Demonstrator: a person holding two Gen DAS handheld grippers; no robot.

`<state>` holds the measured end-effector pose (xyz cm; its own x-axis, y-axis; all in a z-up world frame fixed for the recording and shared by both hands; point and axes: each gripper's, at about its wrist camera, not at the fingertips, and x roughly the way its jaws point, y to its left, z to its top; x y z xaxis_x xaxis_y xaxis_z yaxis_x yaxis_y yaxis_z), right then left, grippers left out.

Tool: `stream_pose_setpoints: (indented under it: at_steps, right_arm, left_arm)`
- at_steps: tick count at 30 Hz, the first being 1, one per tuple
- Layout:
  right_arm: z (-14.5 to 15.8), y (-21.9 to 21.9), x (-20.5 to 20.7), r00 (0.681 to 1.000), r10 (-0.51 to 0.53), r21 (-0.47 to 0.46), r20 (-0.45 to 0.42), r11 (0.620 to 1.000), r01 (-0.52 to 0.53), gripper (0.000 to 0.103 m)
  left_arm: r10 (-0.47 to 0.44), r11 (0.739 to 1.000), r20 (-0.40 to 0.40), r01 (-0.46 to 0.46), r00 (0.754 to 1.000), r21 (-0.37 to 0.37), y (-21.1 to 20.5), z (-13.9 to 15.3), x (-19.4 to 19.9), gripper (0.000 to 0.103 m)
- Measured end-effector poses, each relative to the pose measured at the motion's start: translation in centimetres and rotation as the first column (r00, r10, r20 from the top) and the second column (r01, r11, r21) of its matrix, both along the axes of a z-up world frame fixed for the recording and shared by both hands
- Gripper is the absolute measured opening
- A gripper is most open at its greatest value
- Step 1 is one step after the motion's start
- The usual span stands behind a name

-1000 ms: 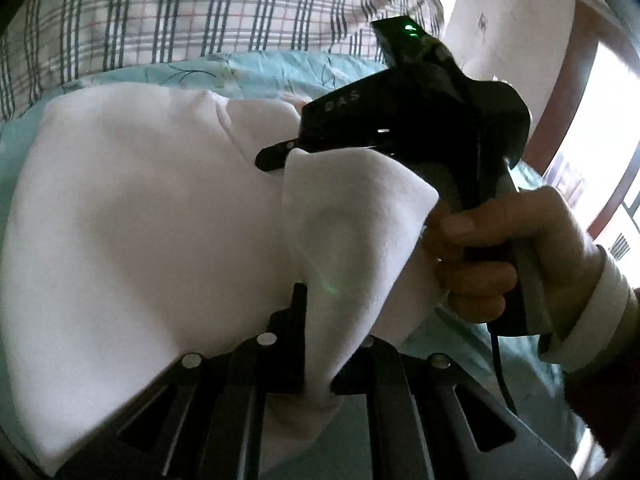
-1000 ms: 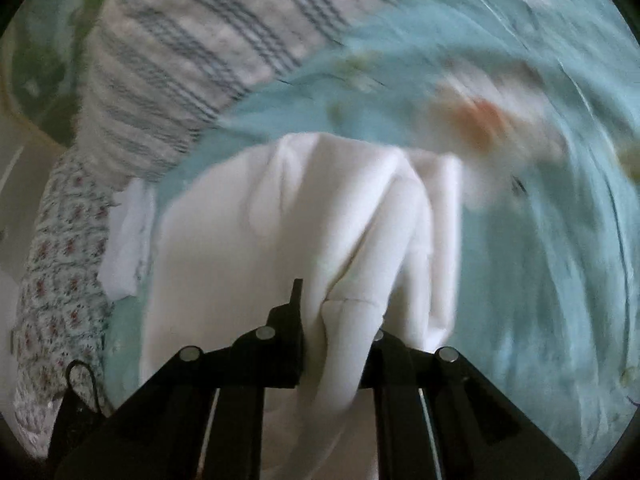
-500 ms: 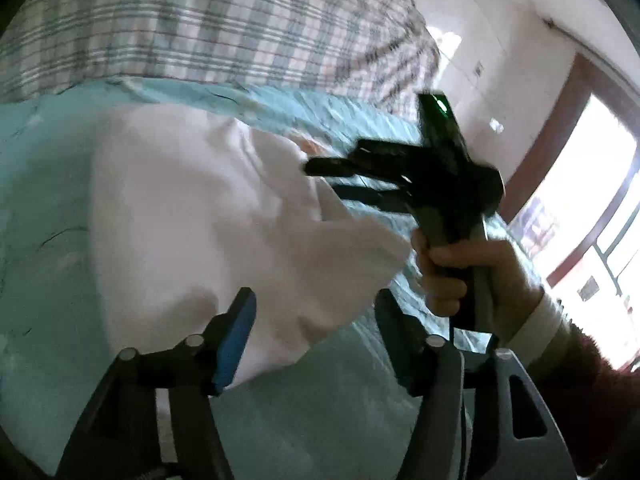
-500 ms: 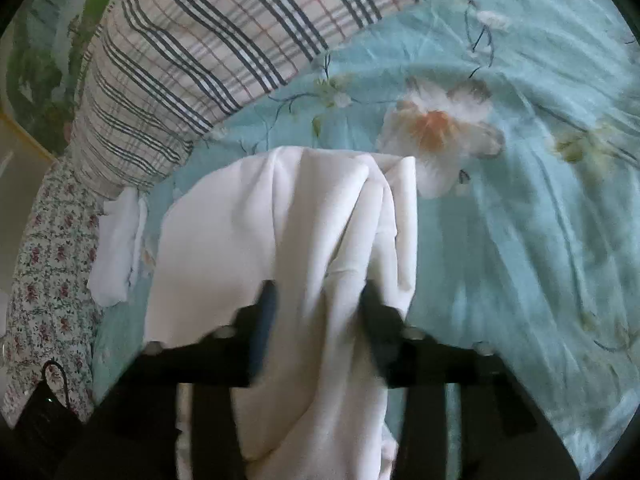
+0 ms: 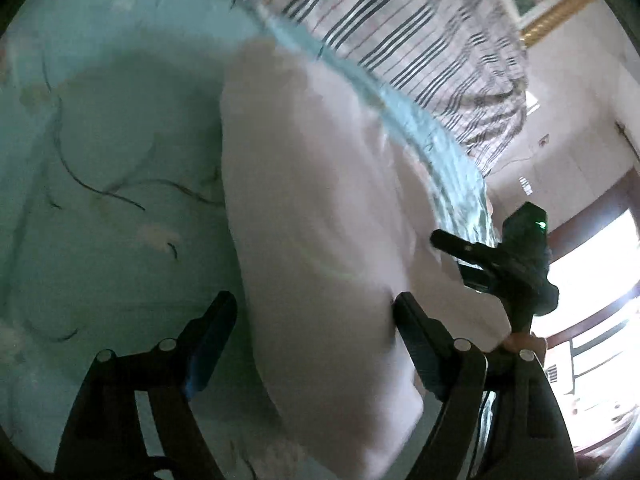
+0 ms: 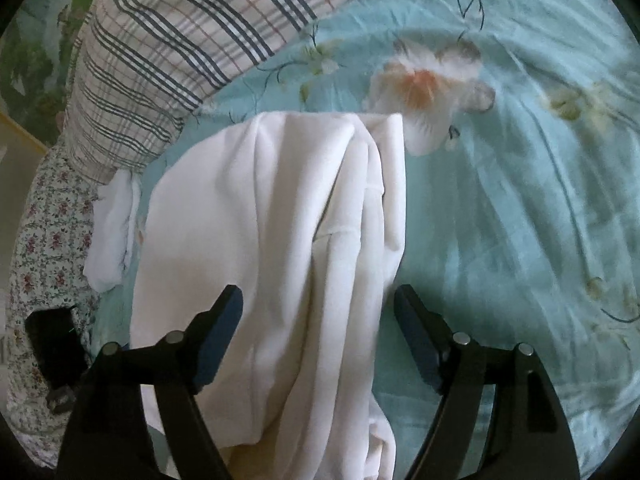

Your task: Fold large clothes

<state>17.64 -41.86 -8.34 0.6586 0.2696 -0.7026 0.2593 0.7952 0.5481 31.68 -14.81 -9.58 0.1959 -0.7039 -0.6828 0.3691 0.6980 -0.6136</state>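
Observation:
A white garment [image 6: 276,248] lies folded in a long bundle on the teal flowered bedsheet [image 6: 520,184]. In the left wrist view the garment [image 5: 320,208] shows as a pale, blurred mass. My left gripper [image 5: 314,320] is open and empty, its jaws spread on either side of the cloth's near end. My right gripper [image 6: 318,312] is open and empty above the garment's near part. The right gripper also shows in the left wrist view [image 5: 452,252], open, held by a hand at the garment's right edge.
A plaid pillow [image 6: 192,40] lies at the head of the bed. A small white cloth [image 6: 114,232] sits left of the garment by a floral fabric [image 6: 40,232]. A bright window [image 5: 592,304] and wall are at the right.
Both grippers were shut on the garment's edge, then opened and let it drop onto the bed. The left gripper has swung left, blurring its view.

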Motion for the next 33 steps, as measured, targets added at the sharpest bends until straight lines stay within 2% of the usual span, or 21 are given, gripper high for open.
stream_pose_setpoints:
  at_steps: [3, 6, 8, 9, 10, 11, 12, 15, 19, 22, 26, 28, 30, 33]
  right_arm:
    - [-0.1, -0.2, 0.2, 1.0, 0.009, 0.019, 0.008, 1.0, -0.009, 0.078]
    - [-0.3, -0.2, 0.8, 0.999, 0.035, 0.042, 0.009, 0.999, -0.035, 0.078]
    - [-0.5, 0.1, 1.2, 0.999, 0.055, 0.036, -0.002, 0.998, -0.055, 0.078]
    - [-0.5, 0.3, 1.4, 0.998, 0.063, 0.024, -0.006, 0.998, -0.063, 0.076]
    - [-0.5, 0.8, 1.6, 0.997, 0.076, 0.006, -0.02, 0.997, -0.076, 0.071]
    - [-0.6, 1.3, 1.9, 0.995, 0.094, -0.005, -0.044, 0.996, -0.094, 0.049]
    - [-0.9, 1.6, 2.2, 0.993, 0.1, -0.002, -0.062, 0.995, -0.101, 0.035]
    - [-0.2, 3.0, 2.1, 0.992, 0.112, -0.027, -0.06, 0.993, -0.114, 0.023]
    - [1.7, 5.8, 1.2, 0.988, 0.152, 0.032, 0.011, 0.988, -0.152, 0.021]
    - [2.5, 9.7, 0.9, 0.974, 0.216, 0.054, 0.061, 0.974, -0.22, 0.021]
    - [2.2, 15.0, 2.0, 0.946, 0.303, 0.101, 0.118, 0.944, -0.315, 0.021]
    - [1.4, 17.6, 3.0, 0.934, 0.336, 0.126, 0.125, 0.928, -0.351, 0.02]
    - [0.5, 19.3, 3.7, 0.927, 0.356, 0.134, 0.118, 0.919, -0.37, 0.02]
    - [-1.5, 20.7, 4.5, 0.934, 0.354, 0.105, 0.048, 0.928, -0.358, 0.02]
  left_arm:
    - [-0.035, 0.998, -0.079, 0.03, 0.996, -0.059, -0.9, -1.9, 1.7, 0.084]
    - [-0.049, 0.997, -0.06, 0.045, 0.997, -0.062, -1.8, -2.1, 2.1, 0.081]
    - [-0.065, 0.997, -0.049, 0.062, 0.997, -0.049, -2.3, -2.2, 2.3, 0.067]
    - [-0.065, 0.997, -0.051, 0.063, 0.997, -0.047, -2.6, -2.4, 2.4, 0.063]
    - [-0.064, 0.997, -0.055, 0.062, 0.996, -0.049, -2.9, -2.6, 2.7, 0.058]
    - [-0.062, 0.997, -0.053, 0.059, 0.997, -0.051, -2.8, -2.6, 2.7, 0.053]
    - [-0.06, 0.997, -0.044, 0.058, 0.997, -0.05, -2.8, -2.4, 2.6, 0.05]
    - [-0.063, 0.997, -0.012, 0.063, 0.998, -0.054, -2.1, -1.0, 1.5, 0.042]
    - [-0.037, 0.997, 0.029, 0.039, 0.999, -0.07, 1.6, 2.2, -0.9, 0.042]
    - [0.001, 0.999, 0.069, 0.002, 0.998, -0.036, 6.7, 4.5, -3.2, 0.042]
    - [0.052, 0.998, 0.072, -0.054, 0.996, 0.026, 12.7, 5.5, -4.9, 0.042]
    - [0.077, 0.995, 0.075, -0.082, 0.994, 0.061, 15.1, 5.2, -5.6, 0.042]
    - [0.1, 0.99, 0.059, -0.106, 0.993, 0.094, 16.9, 3.6, -5.9, 0.043]
    - [0.131, 0.98, 0.034, -0.135, 0.991, 0.147, 17.8, 0.5, -6.1, 0.049]
